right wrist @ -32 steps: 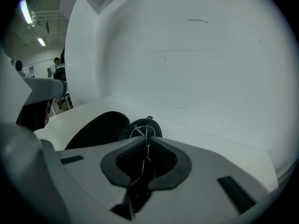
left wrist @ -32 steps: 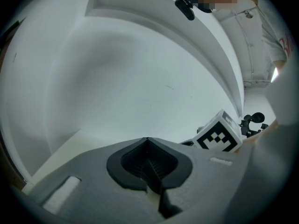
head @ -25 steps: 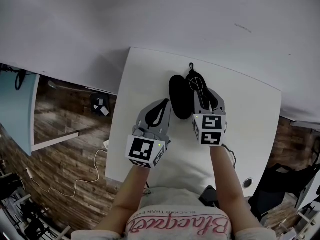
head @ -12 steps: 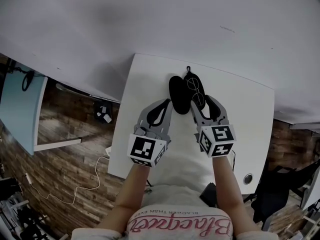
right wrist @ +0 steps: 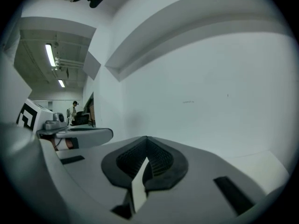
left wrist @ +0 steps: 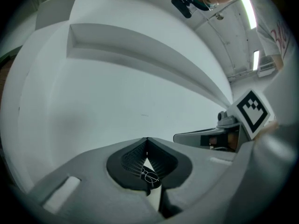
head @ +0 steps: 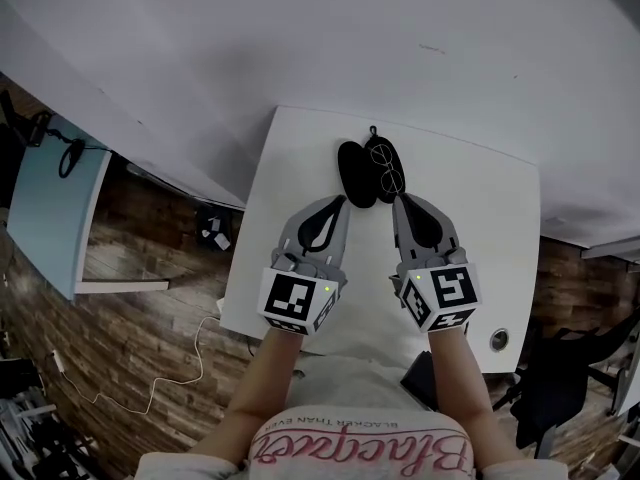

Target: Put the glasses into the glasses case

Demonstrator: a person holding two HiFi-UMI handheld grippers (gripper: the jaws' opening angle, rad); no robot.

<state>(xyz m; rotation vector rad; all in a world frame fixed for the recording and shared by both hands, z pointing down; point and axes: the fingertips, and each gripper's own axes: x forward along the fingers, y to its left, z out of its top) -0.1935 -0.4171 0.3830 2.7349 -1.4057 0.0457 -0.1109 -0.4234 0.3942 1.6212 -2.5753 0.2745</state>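
Note:
On the white table [head: 300, 158] lies the black glasses case [head: 355, 175], open in two oval halves. Wire-rimmed glasses [head: 386, 167] rest in its right half. Both grippers hover nearer the person than the case, apart from it. My left gripper [head: 338, 200] is shut, its tips meeting with nothing between them [left wrist: 147, 140]. Through the gap below its tips the glasses [left wrist: 150, 176] show small. My right gripper [head: 399, 199] is shut too and empty [right wrist: 146, 138], pointing at the white wall.
A round hole [head: 499, 340] sits in the table's near right corner. Wooden floor with a cable [head: 170, 358] lies to the left, and a black chair [head: 560, 368] stands at the right. A pale blue board [head: 50, 208] is at the far left.
Both grippers have drawn back from the case toward the person and risen. The right gripper no longer covers the case's right half, where the glasses now lie in plain view.

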